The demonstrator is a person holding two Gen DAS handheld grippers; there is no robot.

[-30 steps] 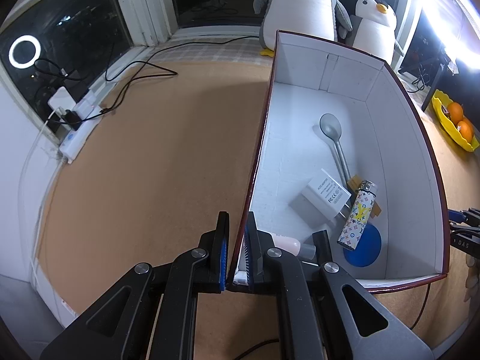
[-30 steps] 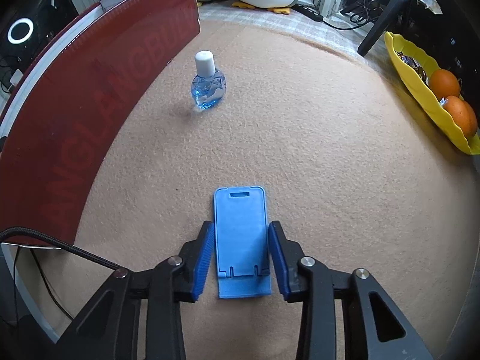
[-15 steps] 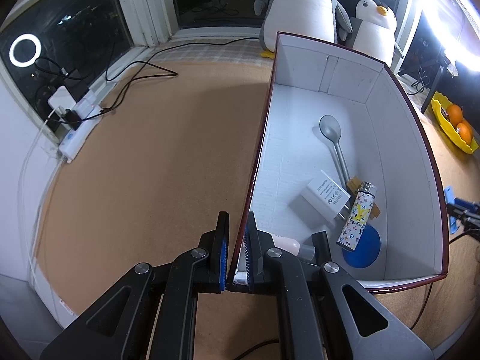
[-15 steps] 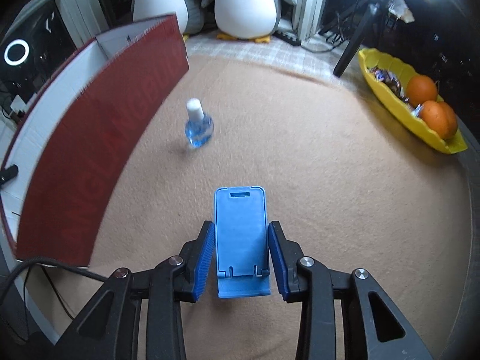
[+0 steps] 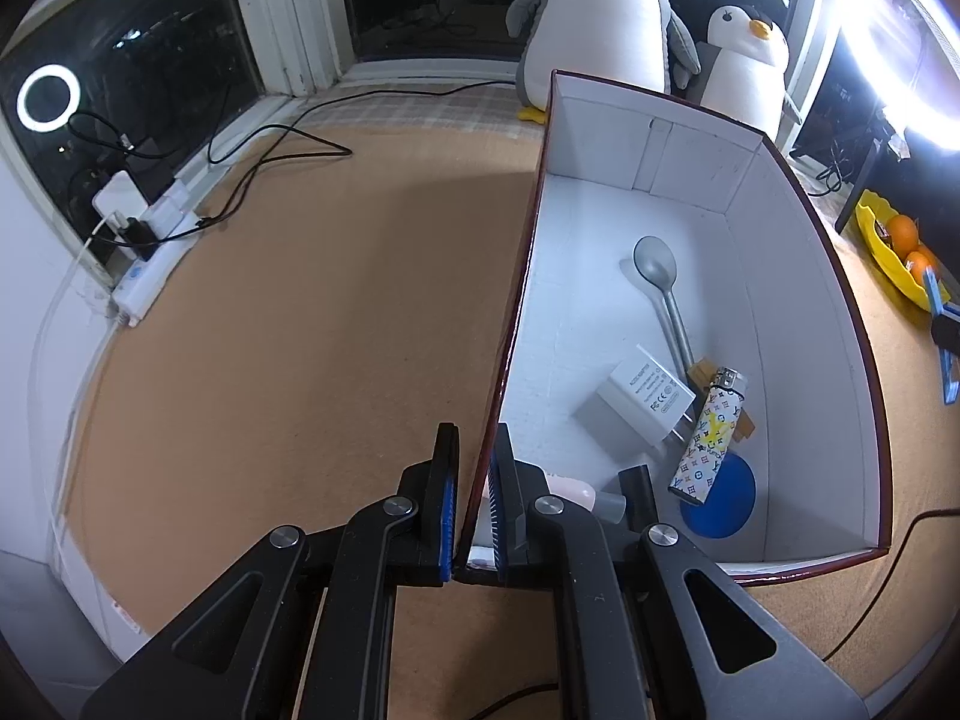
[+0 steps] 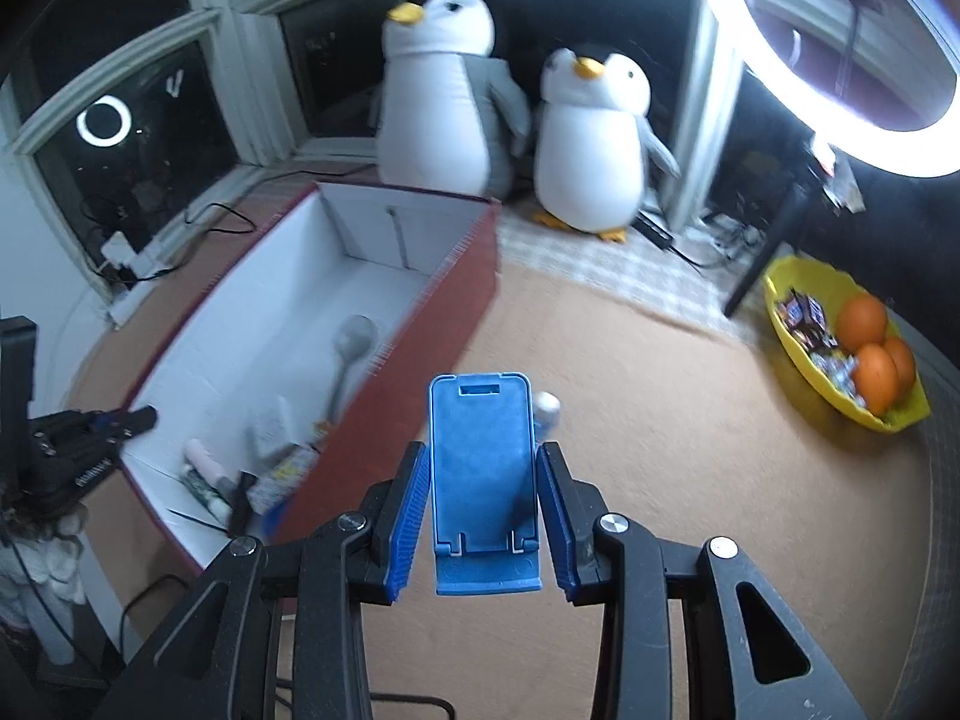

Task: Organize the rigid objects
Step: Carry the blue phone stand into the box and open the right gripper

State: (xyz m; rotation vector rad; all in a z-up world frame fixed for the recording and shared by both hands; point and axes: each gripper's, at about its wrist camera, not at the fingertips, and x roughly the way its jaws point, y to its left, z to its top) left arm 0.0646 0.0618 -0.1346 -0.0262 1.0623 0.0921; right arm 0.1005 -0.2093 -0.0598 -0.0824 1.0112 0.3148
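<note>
My left gripper (image 5: 471,480) is shut on the near left wall of the red box (image 5: 516,324), which is white inside. In the box lie a grey spoon (image 5: 663,288), a white charger (image 5: 639,399), a patterned lighter (image 5: 711,438), a blue disc (image 5: 720,501) and a pink tube (image 5: 570,489). My right gripper (image 6: 483,504) is shut on a blue phone stand (image 6: 483,480), held in the air to the right of the box (image 6: 396,396). The small blue bottle's white cap (image 6: 547,405) peeks out behind the stand. The right gripper (image 5: 945,336) also shows at the left wrist view's right edge.
Two plush penguins (image 6: 444,90) stand behind the box by the window. A yellow bowl (image 6: 840,348) with oranges and sweets sits at the right. A power strip with cables (image 5: 150,252) lies at the left. A bright ring light (image 6: 840,60) hangs at the upper right.
My right gripper has risen with the blue phone stand off the carpet and tilted up, so the box's inside now shows. The left gripper has stayed on the box wall.
</note>
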